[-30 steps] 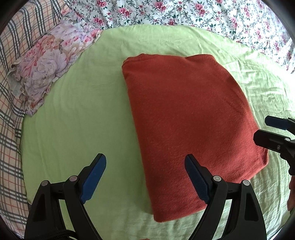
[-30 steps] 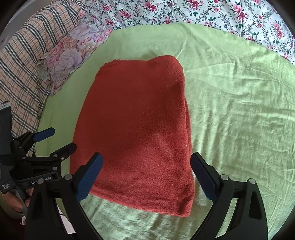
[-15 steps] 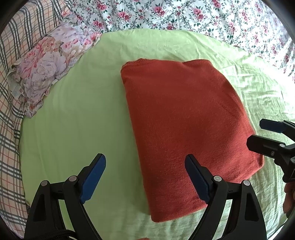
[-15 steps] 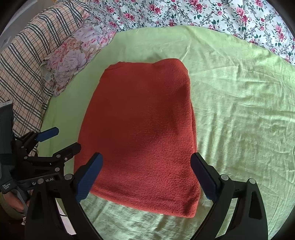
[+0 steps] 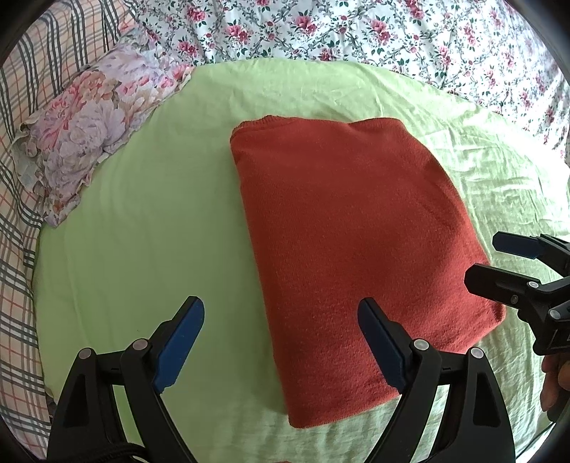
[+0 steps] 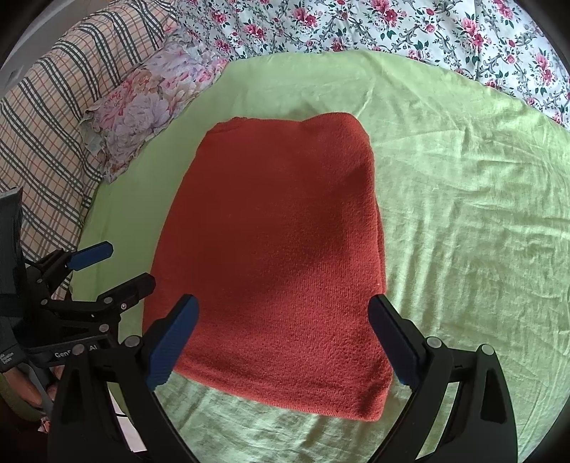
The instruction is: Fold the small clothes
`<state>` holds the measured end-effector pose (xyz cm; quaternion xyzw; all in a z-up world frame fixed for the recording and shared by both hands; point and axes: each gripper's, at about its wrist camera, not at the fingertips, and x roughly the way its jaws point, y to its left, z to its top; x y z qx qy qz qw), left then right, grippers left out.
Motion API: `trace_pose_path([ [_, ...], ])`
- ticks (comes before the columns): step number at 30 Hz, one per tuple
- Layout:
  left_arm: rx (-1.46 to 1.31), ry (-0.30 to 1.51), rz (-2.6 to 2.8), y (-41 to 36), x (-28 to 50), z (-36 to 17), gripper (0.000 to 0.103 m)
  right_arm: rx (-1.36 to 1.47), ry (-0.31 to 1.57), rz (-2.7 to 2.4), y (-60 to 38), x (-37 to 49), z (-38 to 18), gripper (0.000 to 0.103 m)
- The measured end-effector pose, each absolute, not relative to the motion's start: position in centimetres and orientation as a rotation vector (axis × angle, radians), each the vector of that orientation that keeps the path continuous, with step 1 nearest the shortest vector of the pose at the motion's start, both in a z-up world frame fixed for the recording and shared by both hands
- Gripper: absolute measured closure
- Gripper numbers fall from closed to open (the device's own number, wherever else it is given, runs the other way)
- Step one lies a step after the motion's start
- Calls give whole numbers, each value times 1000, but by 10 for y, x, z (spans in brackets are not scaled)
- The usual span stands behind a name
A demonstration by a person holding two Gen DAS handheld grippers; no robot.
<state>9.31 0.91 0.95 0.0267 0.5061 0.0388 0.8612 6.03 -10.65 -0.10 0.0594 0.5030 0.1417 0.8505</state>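
A rust-red knitted garment point(image 5: 356, 245) lies folded into a neat rectangle on the light green sheet point(image 5: 142, 228); it fills the middle of the right wrist view point(image 6: 278, 256) too. My left gripper point(image 5: 281, 342) hovers open above its near left corner, jaws wide, nothing between them. My right gripper point(image 6: 285, 338) hangs open over the near edge, also empty. Each gripper shows at the other view's side: the right gripper point(image 5: 506, 260) and the left gripper point(image 6: 114, 267).
A flowered pillow point(image 5: 89, 142) lies at the far left on a plaid cover point(image 5: 17, 285). A floral bedspread point(image 5: 356, 32) runs along the back. The green sheet point(image 6: 463, 213) is wrinkled to the right. A hand point(image 5: 555, 384) holds the right gripper.
Both views have slid slightly, so the garment sits a little lower and farther in the pictures. The garment itself has not shifted, and both grippers stay open.
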Motion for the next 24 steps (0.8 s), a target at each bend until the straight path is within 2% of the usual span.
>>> trace_pose_path([
  [24,40,1081,73,13,98,3,14,128,1062,304,-106,67,-3,7],
])
